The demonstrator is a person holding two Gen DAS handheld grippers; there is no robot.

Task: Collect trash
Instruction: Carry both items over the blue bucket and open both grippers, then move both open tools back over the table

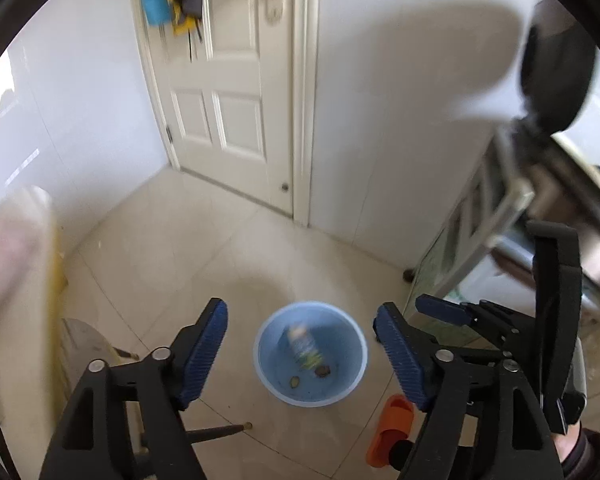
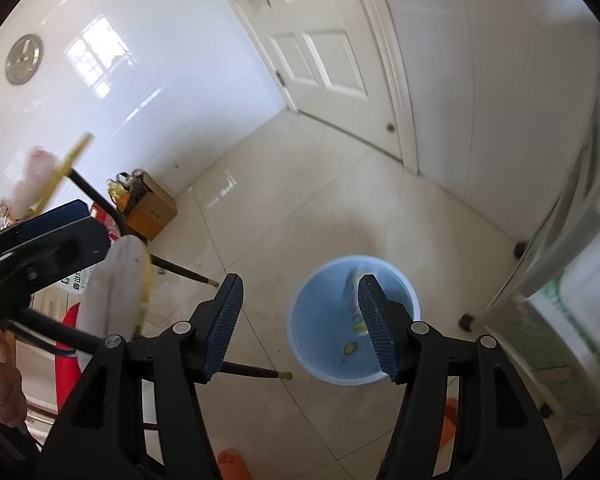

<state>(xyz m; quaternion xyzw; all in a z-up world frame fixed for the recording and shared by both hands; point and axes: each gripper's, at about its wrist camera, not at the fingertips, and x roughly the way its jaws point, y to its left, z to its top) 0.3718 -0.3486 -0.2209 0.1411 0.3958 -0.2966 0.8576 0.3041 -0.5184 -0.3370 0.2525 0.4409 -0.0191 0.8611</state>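
A light blue bin (image 1: 276, 384) stands on the tiled floor below both grippers. A clear plastic bottle with a blue-green label (image 1: 305, 347) lies inside it with some small dark scraps (image 1: 322, 371). My left gripper (image 1: 300, 358) is open and empty, high above the bin. My right gripper (image 2: 300, 322) is open and empty too, above the bin's (image 2: 312, 320) left rim; its right finger hides part of the bottle (image 2: 354, 284). The right gripper also shows at the right of the left wrist view (image 1: 460, 312).
A white door (image 1: 228, 92) stands in the far wall. A table's dark legs (image 2: 180, 268), a cardboard box (image 2: 150, 210) and a red object (image 2: 66, 354) are at left. A glass-fronted cabinet (image 2: 548, 280) is at right. Orange slippers (image 1: 392, 424) lie near the bin.
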